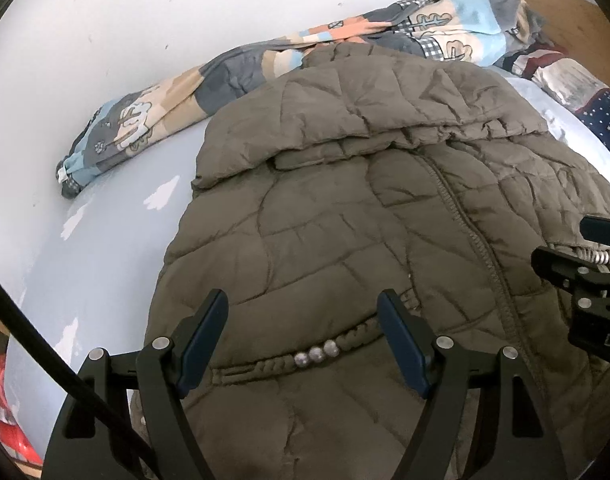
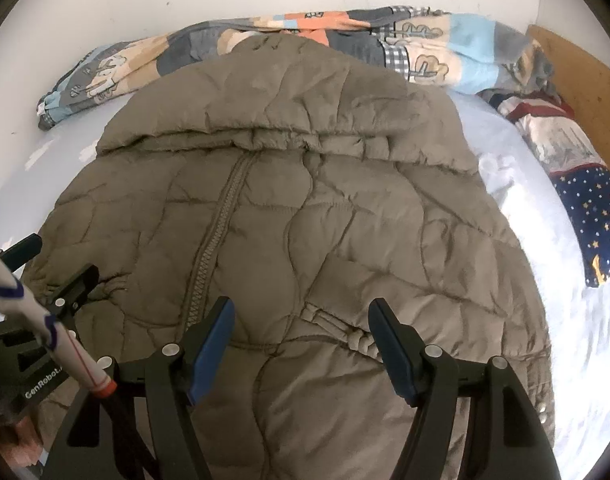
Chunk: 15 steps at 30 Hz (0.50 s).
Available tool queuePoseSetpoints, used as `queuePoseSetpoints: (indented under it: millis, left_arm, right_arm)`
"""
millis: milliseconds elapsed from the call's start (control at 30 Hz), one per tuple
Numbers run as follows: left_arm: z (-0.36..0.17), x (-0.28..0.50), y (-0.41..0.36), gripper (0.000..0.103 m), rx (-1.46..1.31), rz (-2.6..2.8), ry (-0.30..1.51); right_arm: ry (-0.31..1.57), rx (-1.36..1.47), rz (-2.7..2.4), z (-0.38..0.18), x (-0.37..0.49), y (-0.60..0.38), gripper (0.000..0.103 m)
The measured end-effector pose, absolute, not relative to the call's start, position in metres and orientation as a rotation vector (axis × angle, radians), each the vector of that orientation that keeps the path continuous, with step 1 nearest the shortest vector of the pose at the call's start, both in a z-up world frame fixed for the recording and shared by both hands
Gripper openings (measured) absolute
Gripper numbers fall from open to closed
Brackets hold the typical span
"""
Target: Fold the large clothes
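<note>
An olive-brown quilted puffer jacket (image 1: 365,208) lies flat on the bed, front up, zipper closed, hood toward the wall. It also fills the right wrist view (image 2: 305,200). My left gripper (image 1: 303,340) is open and empty, hovering just above the jacket's lower left part by a pocket seam with silver snaps. My right gripper (image 2: 301,344) is open and empty above the lower right part. The right gripper shows at the right edge of the left wrist view (image 1: 561,252); the left gripper shows at the left edge of the right wrist view (image 2: 61,276).
A light blue bed sheet (image 1: 105,220) lies under the jacket. A patchwork quilt (image 2: 265,40) is bunched along the white wall. A star-patterned pillow (image 2: 585,216) lies at the right by a wooden headboard (image 2: 585,72). A red item (image 1: 5,420) sits below the bed's left edge.
</note>
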<state>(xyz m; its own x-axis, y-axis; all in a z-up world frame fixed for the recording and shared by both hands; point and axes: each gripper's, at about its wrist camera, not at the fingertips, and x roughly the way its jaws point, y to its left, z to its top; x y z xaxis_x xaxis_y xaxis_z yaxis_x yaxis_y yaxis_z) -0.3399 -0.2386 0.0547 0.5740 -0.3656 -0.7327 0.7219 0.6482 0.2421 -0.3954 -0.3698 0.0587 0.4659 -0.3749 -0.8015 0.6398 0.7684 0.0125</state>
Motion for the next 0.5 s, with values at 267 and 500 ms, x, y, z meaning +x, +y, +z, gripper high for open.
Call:
queuePoseSetpoints:
  millis: [267,500]
  left_arm:
    - [0.0585,-0.3459,-0.242,0.076,0.578,-0.689,0.671]
    - [0.0624,-0.34,-0.2421,0.076,0.568,-0.683,0.682]
  right_arm:
    - [0.877,0.337,-0.639,0.0617,-0.3967,-0.3727,0.074]
    - [0.883,0.344,-0.65,0.061,-0.3991,-0.3778,0.074]
